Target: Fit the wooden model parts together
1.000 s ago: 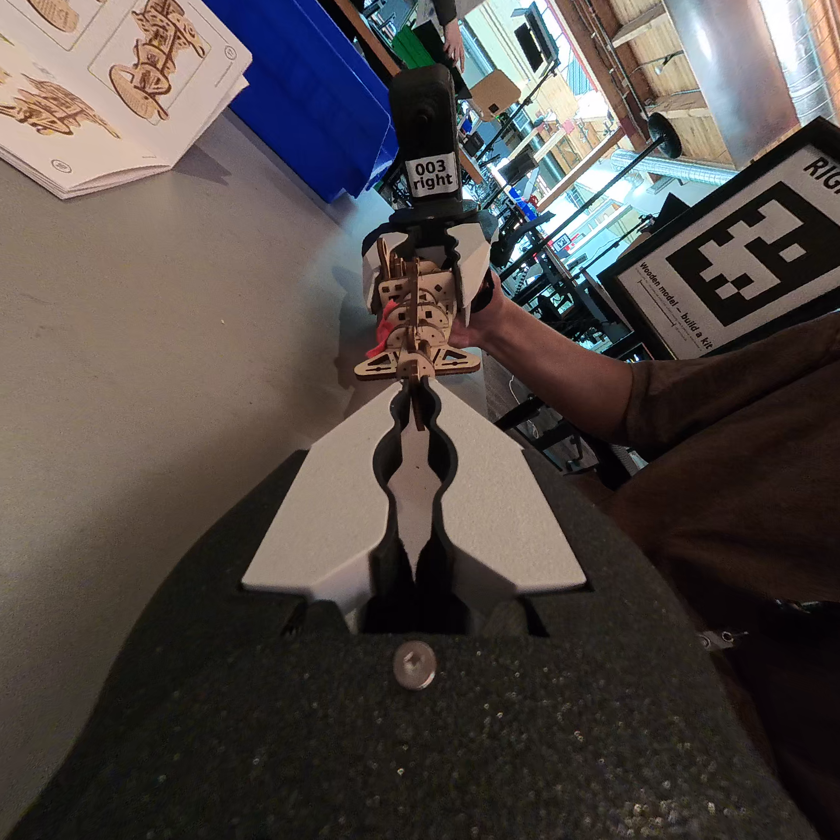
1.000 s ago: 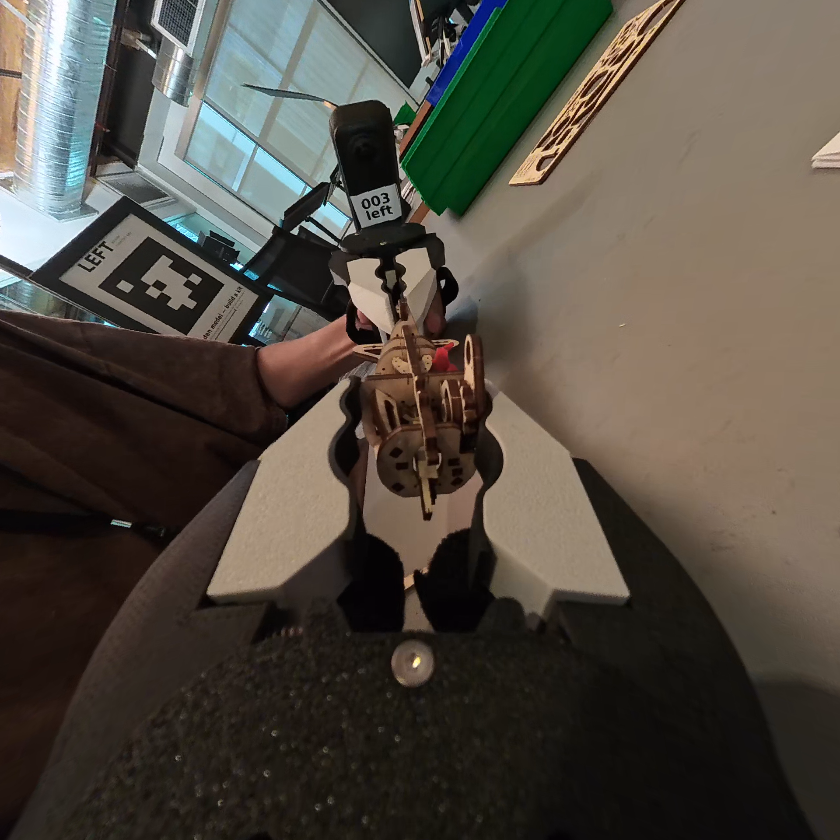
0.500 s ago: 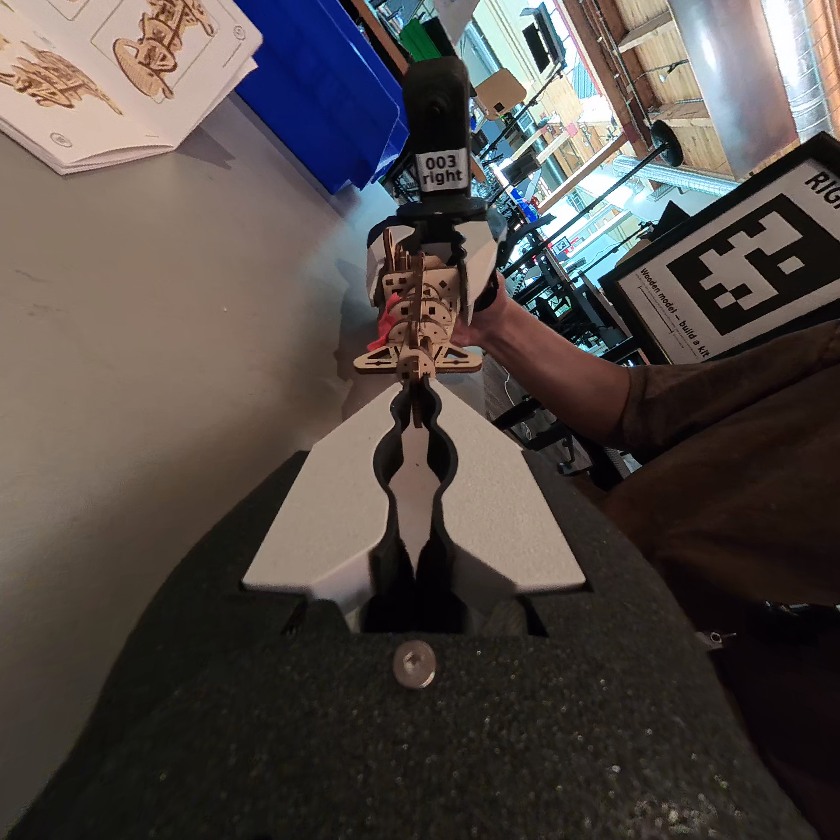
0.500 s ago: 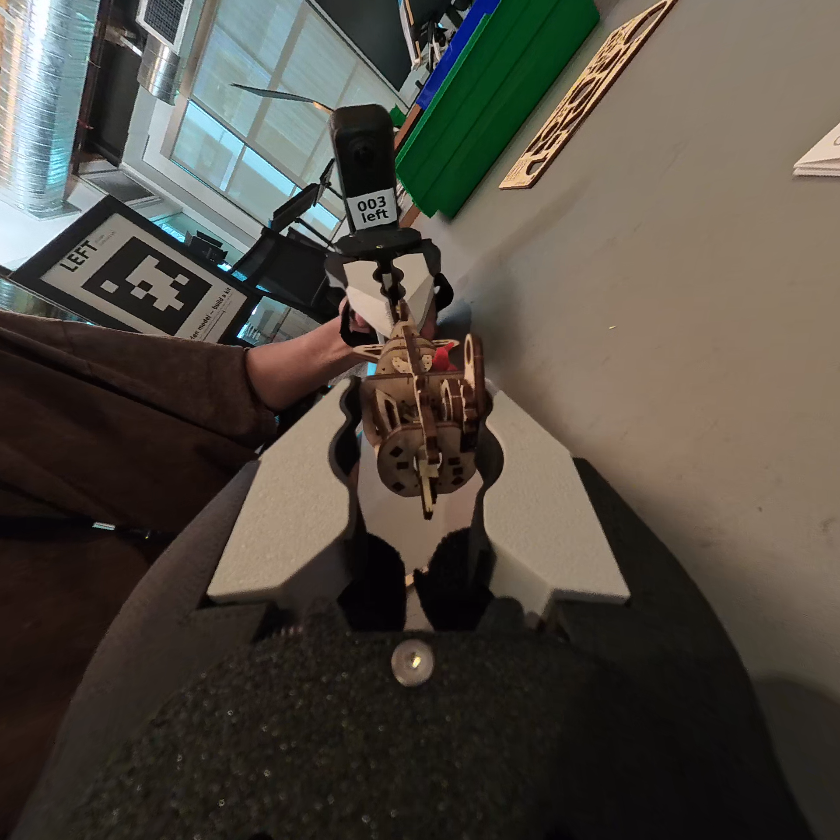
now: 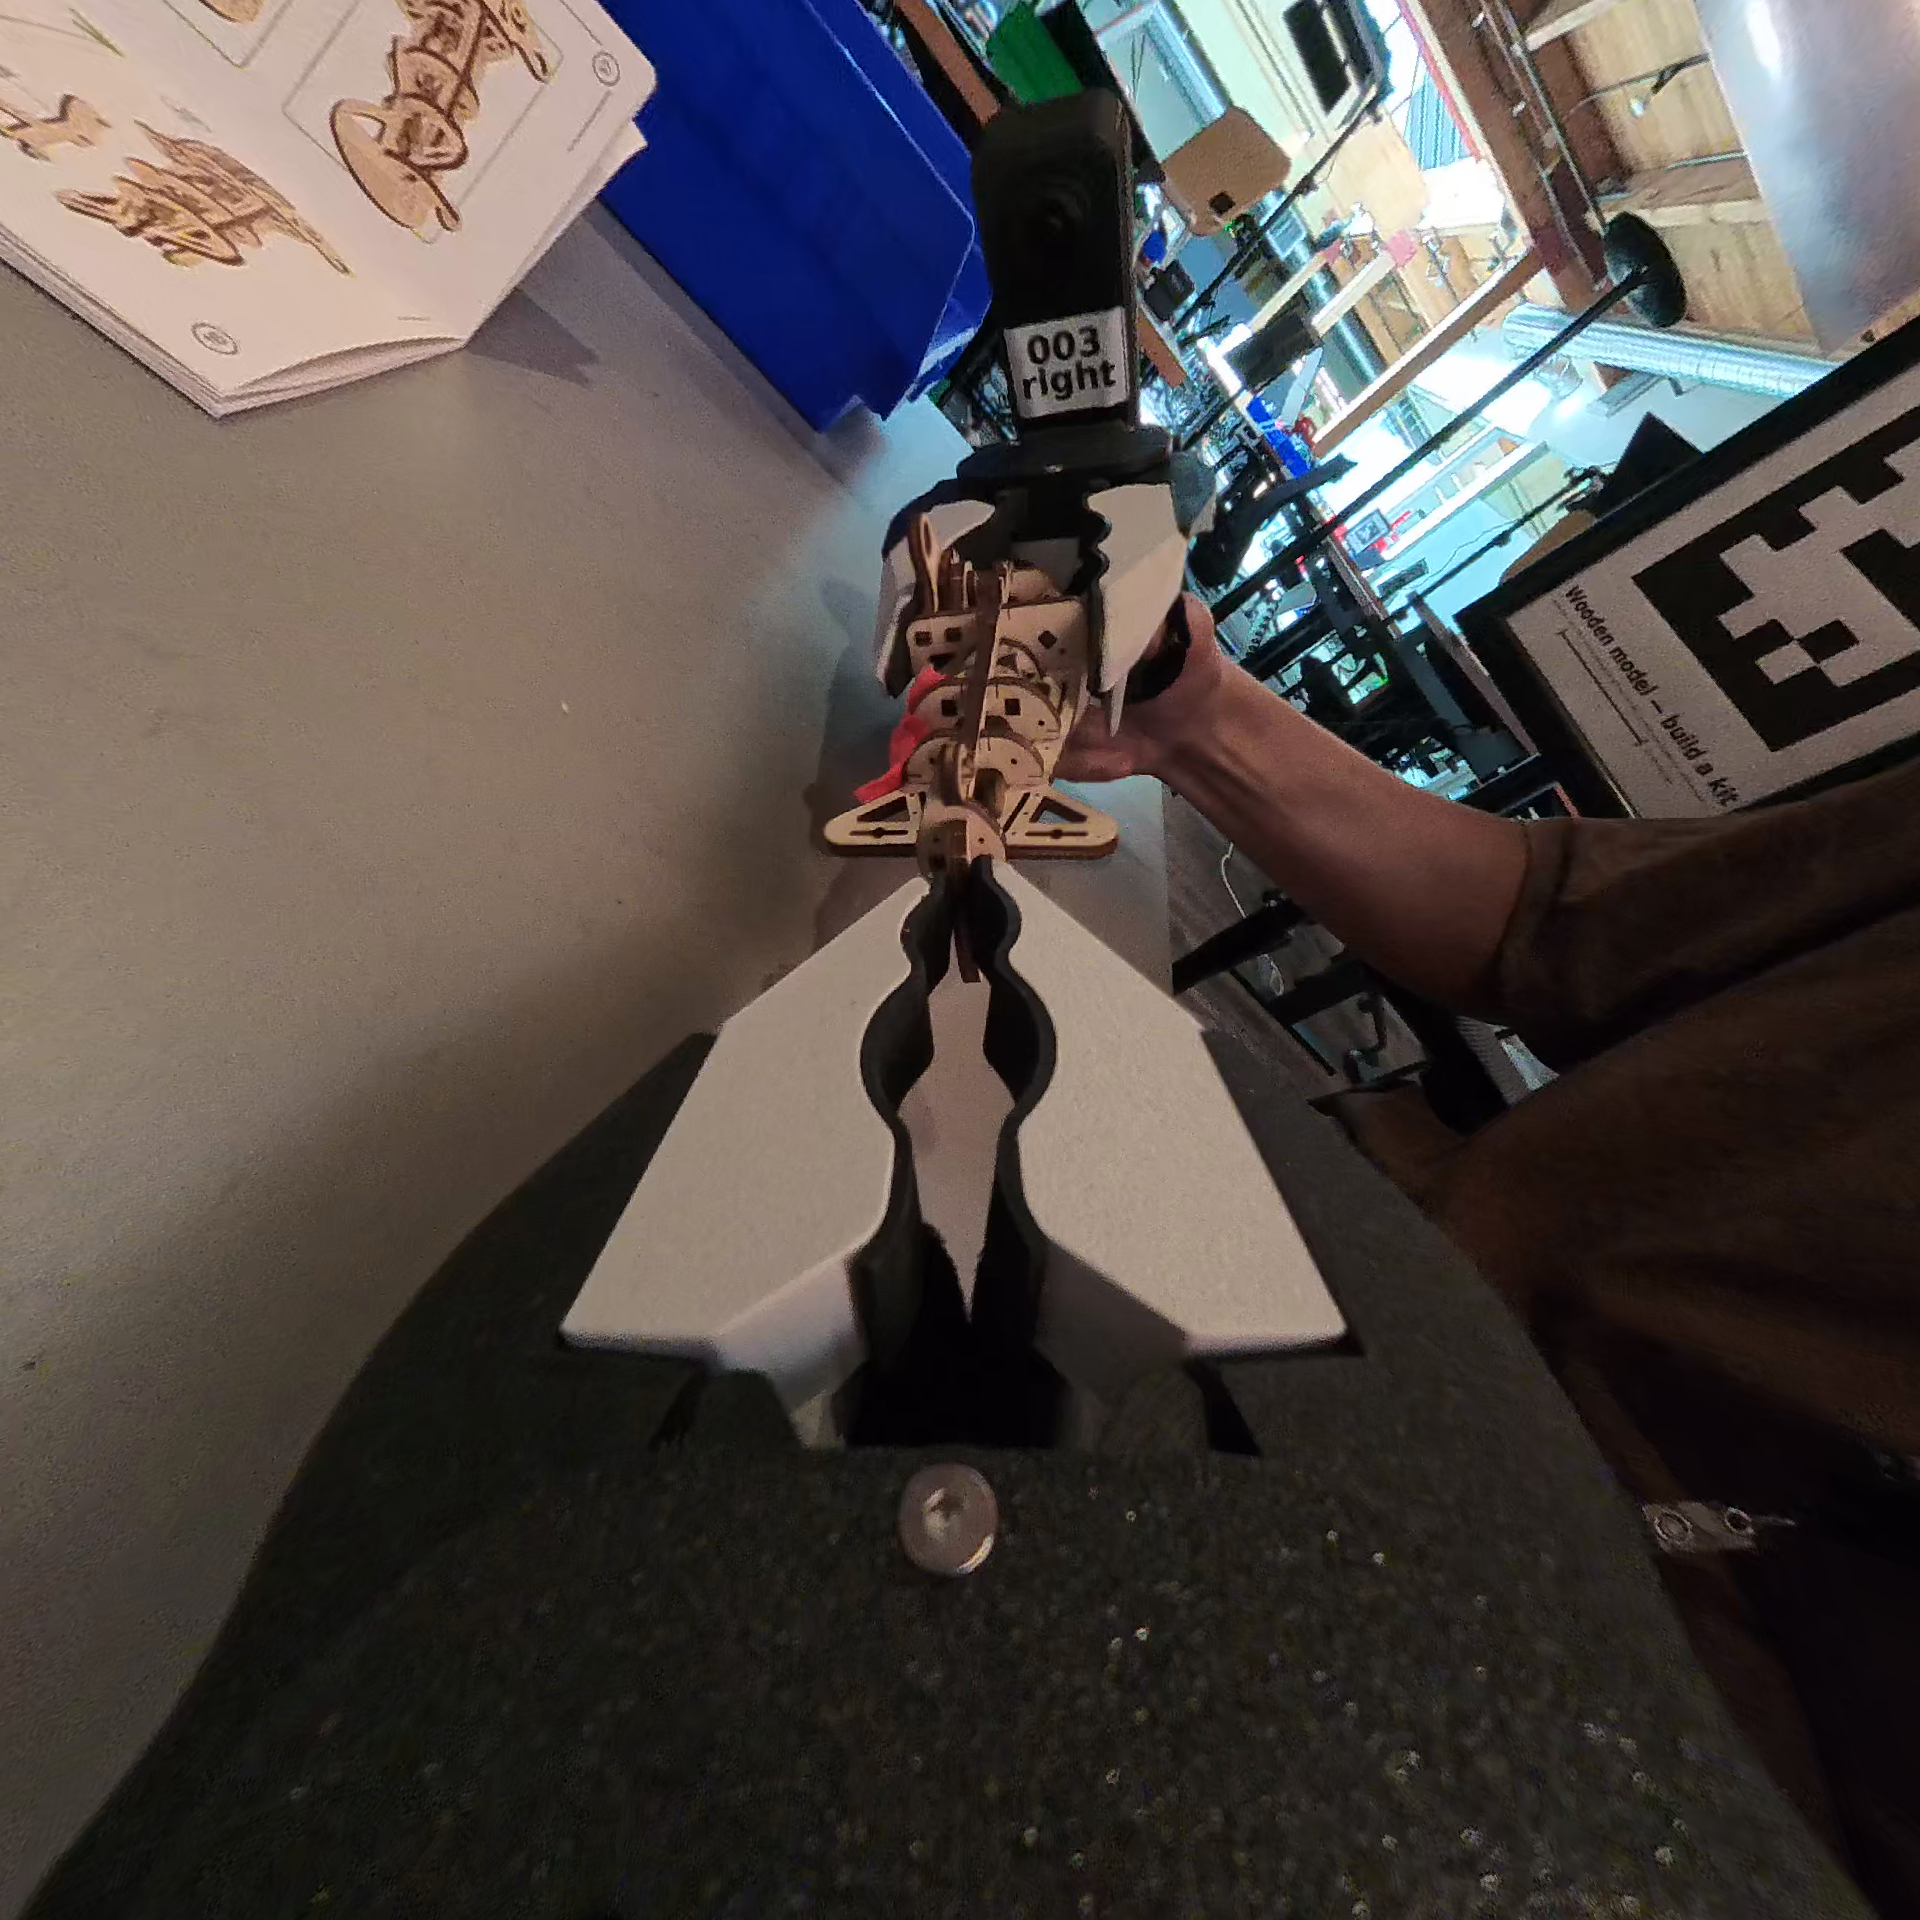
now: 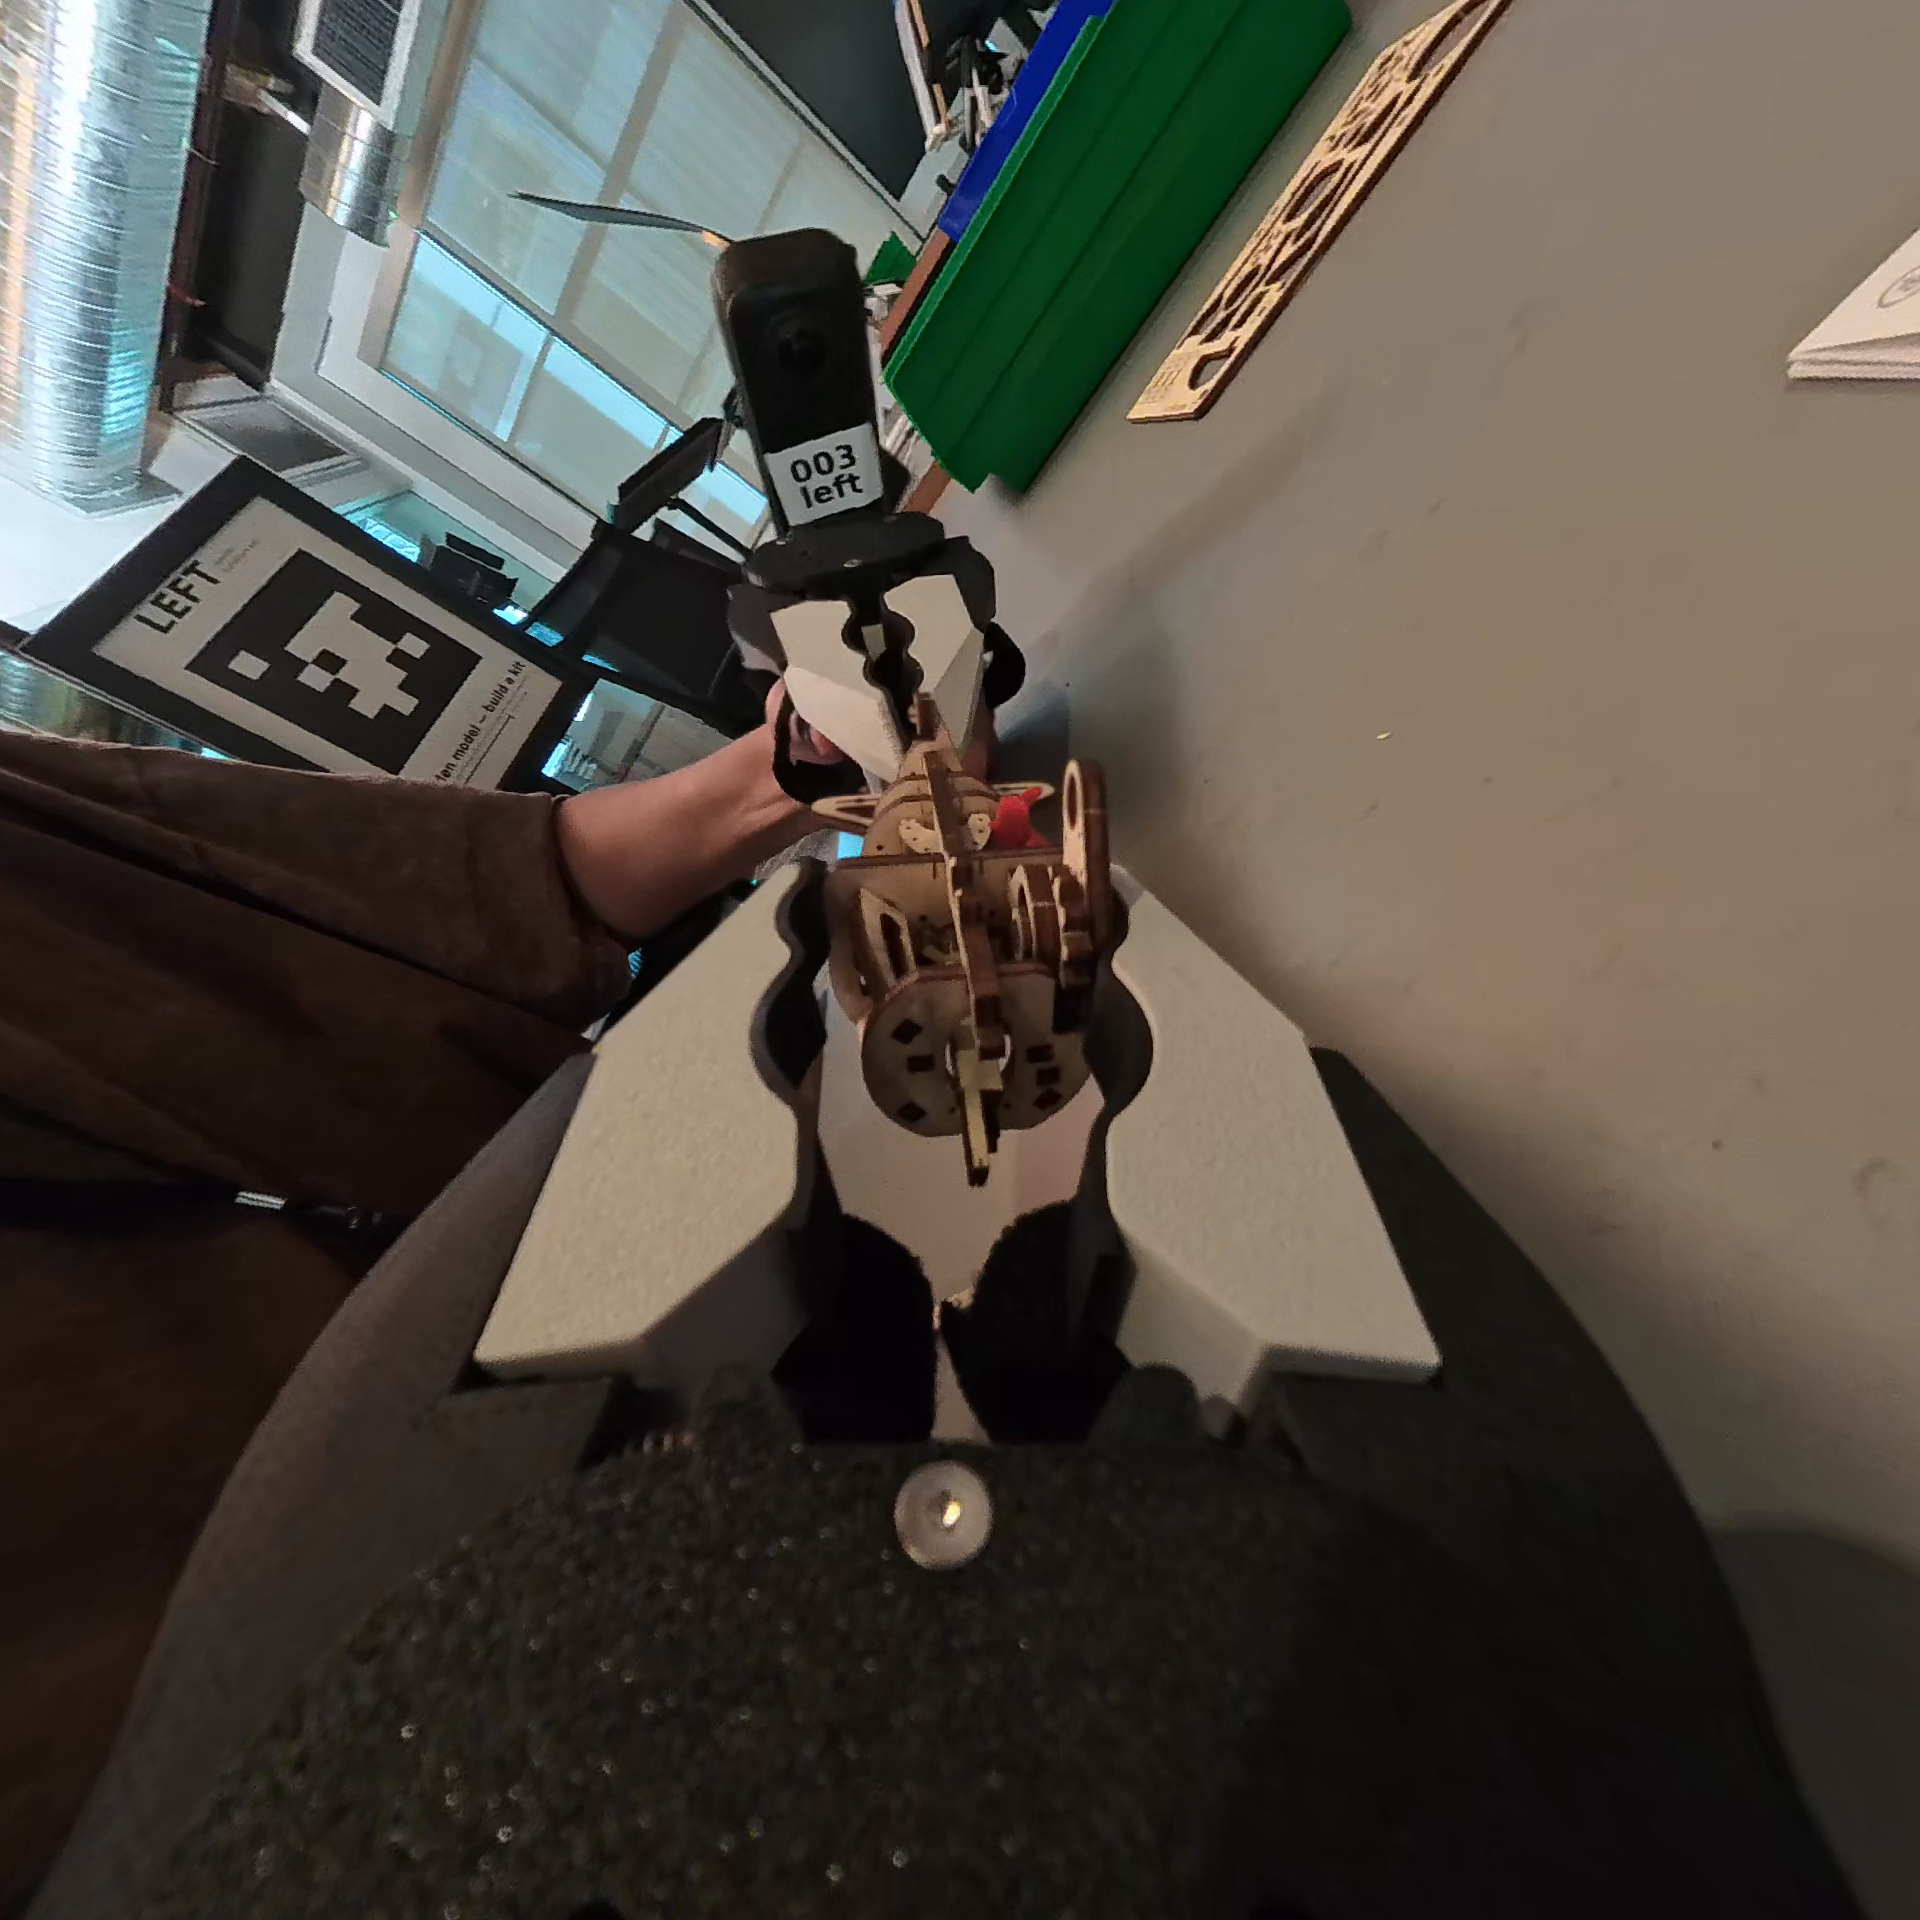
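A small wooden model (image 5: 977, 707) with round slotted plates, a flat triangular base plate and a red bit on one side hangs in the air above the grey table (image 5: 312, 831), held between both grippers. My left gripper (image 5: 961, 894) is shut on the thin wooden strip (image 5: 966, 940) that sticks out of the model's near end. My right gripper (image 5: 1003, 686) faces it and is shut on the model's body. In the right wrist view the model (image 6: 966, 987) fills my right gripper (image 6: 961, 904), and the left gripper (image 6: 930, 743) pinches its far end.
An open instruction booklet (image 5: 312, 177) and a blue bin (image 5: 800, 208) lie at the table's far side. A green bin (image 6: 1091, 229), a cut-out wooden sheet (image 6: 1299, 229) and a booklet corner (image 6: 1870, 322) lie on the other. Marker boards (image 5: 1766, 623) (image 6: 312, 655) stand behind the person's arms. The tips of one gripper are about 7 cm away from the tips of the other.
Both grippers keep their hold on the model. The pair has drifted slightly over the table, so the booklet and bins have shifted a little in both views.
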### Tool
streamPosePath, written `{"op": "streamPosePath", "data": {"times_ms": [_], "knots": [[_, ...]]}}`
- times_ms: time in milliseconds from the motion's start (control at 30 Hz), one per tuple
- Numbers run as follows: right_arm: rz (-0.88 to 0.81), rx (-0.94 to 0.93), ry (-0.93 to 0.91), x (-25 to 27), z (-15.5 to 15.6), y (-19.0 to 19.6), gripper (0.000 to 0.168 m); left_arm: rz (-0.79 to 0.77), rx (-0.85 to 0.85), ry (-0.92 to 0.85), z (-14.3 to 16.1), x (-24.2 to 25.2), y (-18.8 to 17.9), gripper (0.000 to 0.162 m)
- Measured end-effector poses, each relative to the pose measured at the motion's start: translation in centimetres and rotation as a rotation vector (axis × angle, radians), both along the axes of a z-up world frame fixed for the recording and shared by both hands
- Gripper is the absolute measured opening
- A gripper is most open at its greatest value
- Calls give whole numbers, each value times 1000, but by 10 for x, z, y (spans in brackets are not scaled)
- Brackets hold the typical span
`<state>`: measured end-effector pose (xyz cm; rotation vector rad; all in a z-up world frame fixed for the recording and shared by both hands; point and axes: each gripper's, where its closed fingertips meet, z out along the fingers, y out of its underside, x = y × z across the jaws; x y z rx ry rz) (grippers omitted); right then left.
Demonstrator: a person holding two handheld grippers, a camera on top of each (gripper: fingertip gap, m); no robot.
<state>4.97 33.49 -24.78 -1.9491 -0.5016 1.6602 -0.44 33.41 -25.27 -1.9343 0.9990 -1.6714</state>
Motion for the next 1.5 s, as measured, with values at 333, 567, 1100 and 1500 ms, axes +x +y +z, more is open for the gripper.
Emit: {"op": "streamPosePath", "data": {"times_ms": [333,567,1100,1500], "knots": [[-24,-19,129,5,18,2,48,-23,-77,-180,25,0,-2,1],[-45,-38,146,9,19,4,48,-9,-64,-187,26,0,-1,0],[-18,-42,108,10,13,-2,48,-65,-35,-112,16,3,-11,0],[0,-55,112,10,12,1,48,-71,-17,-77,11,4,-12,0]]}}
